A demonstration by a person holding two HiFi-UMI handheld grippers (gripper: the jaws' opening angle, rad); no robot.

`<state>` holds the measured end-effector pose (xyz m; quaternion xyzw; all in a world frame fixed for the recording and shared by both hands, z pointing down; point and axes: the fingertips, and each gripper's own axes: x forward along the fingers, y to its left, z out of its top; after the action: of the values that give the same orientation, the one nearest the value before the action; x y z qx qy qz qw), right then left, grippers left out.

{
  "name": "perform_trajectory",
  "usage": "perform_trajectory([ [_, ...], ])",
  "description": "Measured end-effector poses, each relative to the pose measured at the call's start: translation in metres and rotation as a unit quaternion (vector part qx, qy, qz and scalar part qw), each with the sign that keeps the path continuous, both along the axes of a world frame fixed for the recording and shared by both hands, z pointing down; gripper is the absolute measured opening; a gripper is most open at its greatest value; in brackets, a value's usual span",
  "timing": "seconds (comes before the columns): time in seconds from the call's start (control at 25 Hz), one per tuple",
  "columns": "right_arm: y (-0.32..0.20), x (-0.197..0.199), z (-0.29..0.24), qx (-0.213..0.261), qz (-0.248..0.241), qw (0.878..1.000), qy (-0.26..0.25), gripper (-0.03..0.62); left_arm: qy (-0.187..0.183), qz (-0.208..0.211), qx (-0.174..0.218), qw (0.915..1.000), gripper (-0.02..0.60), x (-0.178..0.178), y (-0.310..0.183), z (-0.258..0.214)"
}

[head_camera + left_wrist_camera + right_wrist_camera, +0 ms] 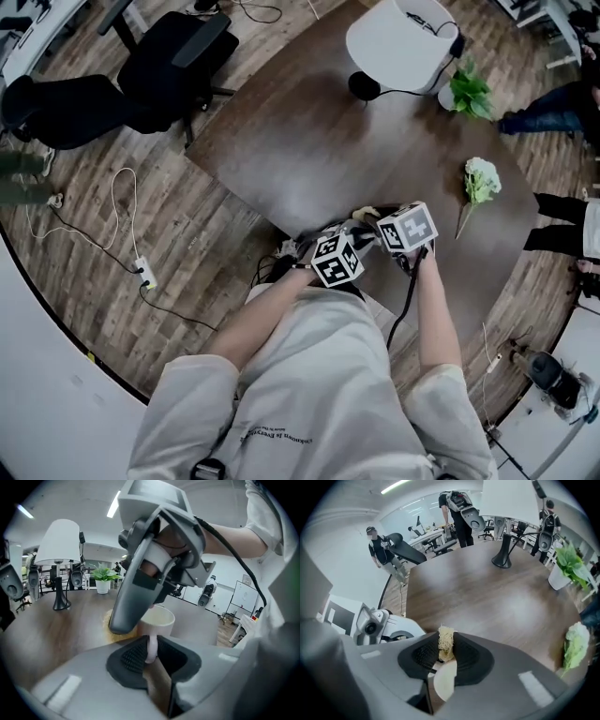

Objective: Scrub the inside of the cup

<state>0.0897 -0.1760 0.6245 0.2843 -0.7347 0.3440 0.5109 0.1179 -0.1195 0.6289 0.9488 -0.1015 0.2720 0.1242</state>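
Dark wood-grain table (309,141), seen from above, with a white-shaded lamp (398,42) and a potted plant (469,92) at its far end. The person stands at the near edge in a pale shirt (319,375). Both grippers meet just over that edge.

Right gripper (445,649): pads pressed together on a wad of coarse straw-coloured scrubber (446,643). In the left gripper view its grey jaw comes down beside the cup's left wall, with yellowish fibres behind it. Whether the fibres reach inside cannot be told.

Left gripper (151,651): ribbed black pads closed on the handle (152,646) of the cup (158,619).

The cup is upright, just over the near edge of the table, between the two grippers. It is cream-white and smooth-walled with a round, open mouth. Its interior is pale and faintly yellow, and its thin handle is whitish-pink. The right gripper view shows part of its rim directly below the pinched scrubber.

Each marker cube (337,260) carries black-and-white square patterns. A line of print crosses the shirt front, too small to read. The cup shows no brand or label.
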Motion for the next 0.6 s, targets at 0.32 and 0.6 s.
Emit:
perform_trajectory([
  [0.32,0.02,0.006,-0.037,0.1,0.05,0.993,-0.027,0.106,-0.014,-0.075,0.0,0.9971,0.066,0.006,0.001,0.005],
  [0.6,0.046,0.04,-0.058,0.143,0.098,0.982,-0.079,0.106,-0.016,-0.117,-0.007,0.993,0.066,0.018,-0.009,0.018],
])
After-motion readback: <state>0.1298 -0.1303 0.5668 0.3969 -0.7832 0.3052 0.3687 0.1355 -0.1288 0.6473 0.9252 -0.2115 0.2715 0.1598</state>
